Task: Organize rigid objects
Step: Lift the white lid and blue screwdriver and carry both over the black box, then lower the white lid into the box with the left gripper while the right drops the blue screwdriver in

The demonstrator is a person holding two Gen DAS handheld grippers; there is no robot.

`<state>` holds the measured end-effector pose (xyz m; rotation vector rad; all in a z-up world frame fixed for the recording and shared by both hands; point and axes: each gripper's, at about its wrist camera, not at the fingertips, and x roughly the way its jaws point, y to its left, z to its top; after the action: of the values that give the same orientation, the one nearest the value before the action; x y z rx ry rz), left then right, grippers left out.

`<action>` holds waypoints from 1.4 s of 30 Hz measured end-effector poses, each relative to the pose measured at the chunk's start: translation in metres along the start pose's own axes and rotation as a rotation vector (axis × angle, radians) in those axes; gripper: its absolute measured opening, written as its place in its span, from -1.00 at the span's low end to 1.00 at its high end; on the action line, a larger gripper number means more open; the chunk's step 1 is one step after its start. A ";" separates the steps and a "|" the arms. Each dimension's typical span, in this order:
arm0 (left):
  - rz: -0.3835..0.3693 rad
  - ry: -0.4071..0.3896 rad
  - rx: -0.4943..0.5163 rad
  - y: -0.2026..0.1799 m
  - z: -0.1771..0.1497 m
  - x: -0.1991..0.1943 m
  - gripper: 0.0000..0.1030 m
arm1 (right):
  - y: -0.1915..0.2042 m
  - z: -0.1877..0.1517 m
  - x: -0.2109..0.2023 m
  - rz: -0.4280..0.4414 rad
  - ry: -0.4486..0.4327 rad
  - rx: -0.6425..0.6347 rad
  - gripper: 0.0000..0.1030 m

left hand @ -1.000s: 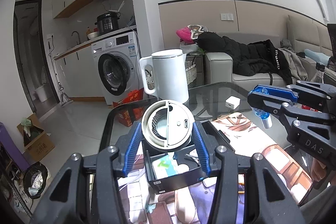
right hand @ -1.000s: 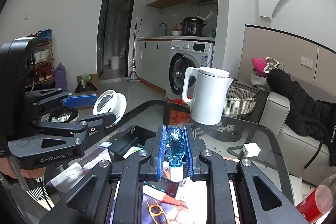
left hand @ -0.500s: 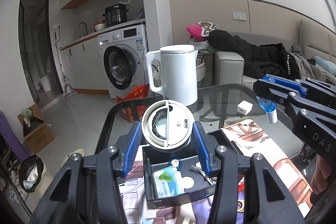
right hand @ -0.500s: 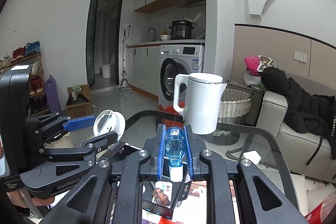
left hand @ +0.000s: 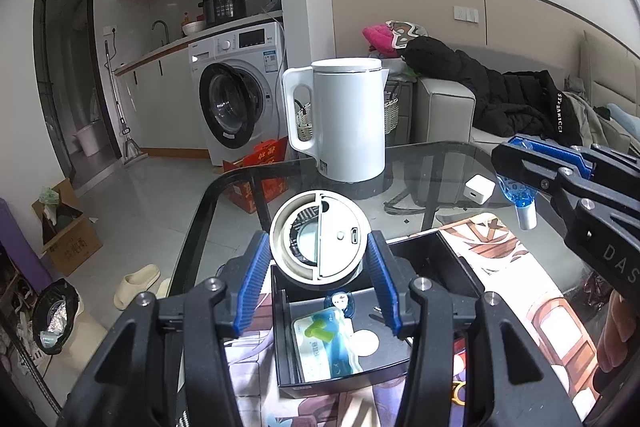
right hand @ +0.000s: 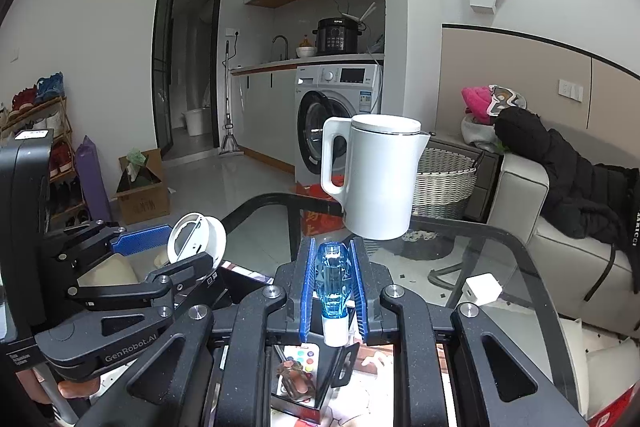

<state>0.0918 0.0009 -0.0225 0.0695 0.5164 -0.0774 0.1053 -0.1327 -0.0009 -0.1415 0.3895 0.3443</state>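
My left gripper [left hand: 318,287] is shut on a round white device [left hand: 319,242] with a flat lid face, held above the far end of an open black box [left hand: 456,269]. The box holds a blue-green packet [left hand: 326,343] and small items. My right gripper [right hand: 332,291] is shut on a clear blue bottle [right hand: 331,279] with a white cap, held upright over a small black container [right hand: 340,361]. In the left wrist view the right gripper [left hand: 516,169] sits at the right with the blue bottle [left hand: 518,193]. In the right wrist view the left gripper [right hand: 168,251] holds the white device [right hand: 196,241] at the left.
A white electric kettle [left hand: 344,123] stands on the glass table [left hand: 440,163] at the far edge. A small white charger cube [left hand: 479,189] lies right of it. A printed mat [left hand: 560,319] covers the near table. A washing machine and sofa stand beyond.
Both grippers have pulled back and lifted a little, each still holding its object. The black box now shows more of its inside below the white device.
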 end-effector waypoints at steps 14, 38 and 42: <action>-0.004 0.034 0.003 0.000 -0.002 0.009 -0.06 | 0.005 -0.001 0.012 0.024 0.025 -0.010 -0.68; -0.008 0.180 0.029 -0.006 -0.012 0.040 -0.06 | -0.004 -0.021 0.058 0.099 0.253 0.046 -0.67; 0.003 0.206 0.051 -0.008 -0.016 0.043 -0.06 | -0.003 -0.024 0.065 0.103 0.290 0.047 -0.68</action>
<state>0.1206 -0.0079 -0.0586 0.1292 0.7203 -0.0813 0.1545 -0.1206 -0.0479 -0.1254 0.6925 0.4169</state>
